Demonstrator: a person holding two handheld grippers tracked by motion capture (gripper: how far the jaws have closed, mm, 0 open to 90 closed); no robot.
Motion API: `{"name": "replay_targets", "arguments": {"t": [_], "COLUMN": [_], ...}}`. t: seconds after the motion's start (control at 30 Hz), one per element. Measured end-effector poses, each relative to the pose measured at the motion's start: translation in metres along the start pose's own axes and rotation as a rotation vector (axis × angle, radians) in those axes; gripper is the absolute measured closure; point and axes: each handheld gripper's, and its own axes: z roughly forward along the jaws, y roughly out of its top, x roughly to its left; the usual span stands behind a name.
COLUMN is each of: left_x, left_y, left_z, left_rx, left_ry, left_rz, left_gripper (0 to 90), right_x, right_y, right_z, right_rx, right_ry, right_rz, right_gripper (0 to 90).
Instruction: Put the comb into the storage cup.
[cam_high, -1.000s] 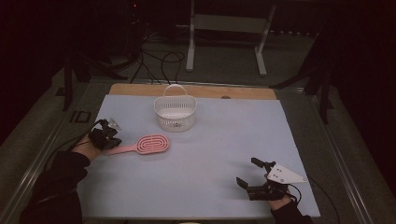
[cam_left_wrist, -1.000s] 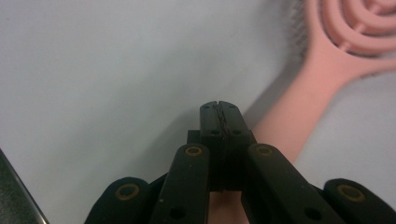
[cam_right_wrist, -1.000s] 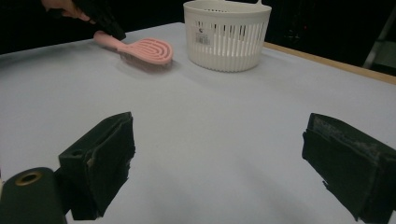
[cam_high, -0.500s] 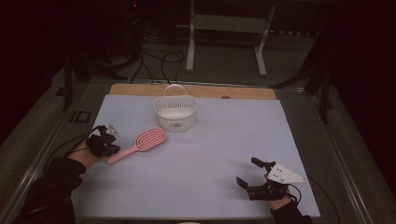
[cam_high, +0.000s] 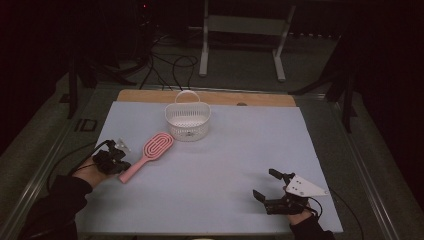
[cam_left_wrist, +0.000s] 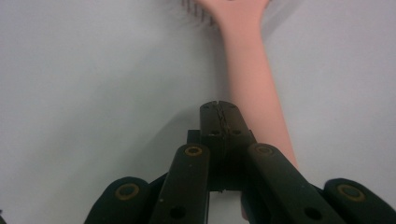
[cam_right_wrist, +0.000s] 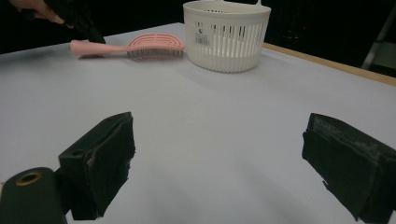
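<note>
Right gripper (cam_high: 266, 186) sits by the table's near right corner, jaws spread wide with nothing between them (the right gripper view shows bare mat between the two pads). Grey three-cornered plate on top, cable trailing off toward the right edge.

Left gripper (cam_high: 119, 165) is near the left edge, about midway up the table. Jaws pressed together at the tips in the left gripper view; the pink brush handle runs just beside the closed tips there, so it doesn't look clamped. High view puts the gripper's tips right at the handle end; can't tell contact from there.

Hairbrush (cam_high: 148, 154) lies flat on the table (cam_high: 260, 145), diagonal: handle toward the near left, vented oval head toward the far right, bristles down (bristle ends visible under the head in the right gripper view).

White slotted basket (cam_high: 187, 121) stands upright farther back, left of centre near the far edge, handle up. Brush head is just beside the basket's near left side, small gap, not touching.
</note>
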Motion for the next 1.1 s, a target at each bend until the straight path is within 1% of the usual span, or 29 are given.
{"name": "replay_targets", "arguments": {"t": [0.03,0.17,0.2,0.27,0.3,0.33,0.6,0.67,0.77,0.8,0.87,0.9,0.97,1.03,1.1], "left_x": [-0.001,-0.006,-0.007,-0.009,-0.010,-0.011,-0.017,-0.018,-0.018,-0.018,-0.016,-0.015,-0.014,-0.012,-0.011], "left_y": [0.000,-0.001,-0.001,-0.003,-0.003,-0.004,-0.007,-0.007,-0.007,-0.008,-0.008,-0.008,-0.008,-0.009,-0.009], "left_z": [0.000,-0.001,-0.002,-0.003,-0.004,-0.004,-0.006,-0.007,-0.007,-0.008,-0.010,-0.011,-0.013,-0.016,-0.018], "left_rx": [0.001,0.008,0.003,-0.005,-0.007,-0.008,0.009,0.015,0.016,0.009,0.007,0.006,-0.001,-0.012,-0.018], "left_ry": [-0.003,-0.006,-0.010,-0.015,-0.019,-0.023,-0.030,-0.033,-0.034,-0.033,-0.030,-0.031,-0.028,-0.033,-0.041], "left_rz": [-0.005,0.000,-0.009,-0.017,-0.012,-0.021,-0.016,-0.009,-0.010,-0.020,-0.022,-0.033,-0.042,-0.057,-0.074], "left_gripper": [90.0,90.0,90.0,90.0,90.0,90.0,90.0,90.0,90.0,90.0,90.0,90.0,90.0,90.0,90.0], "right_x": [0.000,0.000,0.000,0.000,0.000,0.000,0.001,0.000,0.000,0.000,0.000,0.000,0.000,0.000,0.000], "right_y": [0.000,0.000,0.000,0.000,0.000,0.000,0.000,0.000,0.000,0.000,0.000,0.001,0.000,0.000,0.000], "right_z": [0.000,0.000,0.000,0.000,0.000,0.000,0.001,0.001,0.001,0.001,0.001,0.001,0.001,0.001,0.001], "right_rx": [0.002,-0.001,0.000,0.002,0.000,-0.001,0.004,0.004,0.002,0.004,0.003,0.003,0.001,0.003,0.000], "right_ry": [0.000,-0.001,-0.001,0.000,-0.001,-0.001,0.001,0.000,0.001,-0.001,0.000,0.001,-0.002,0.001,-0.001], "right_rz": [0.001,-0.002,-0.001,-0.001,-0.004,-0.003,-0.006,-0.005,-0.007,-0.005,-0.006,-0.006,-0.002,0.004,-0.002], "right_gripper": [9.0,9.0,9.0,9.0,9.0,9.0,9.0,9.0,9.1,9.0,9.0,9.1,9.0,9.0,9.1]}}
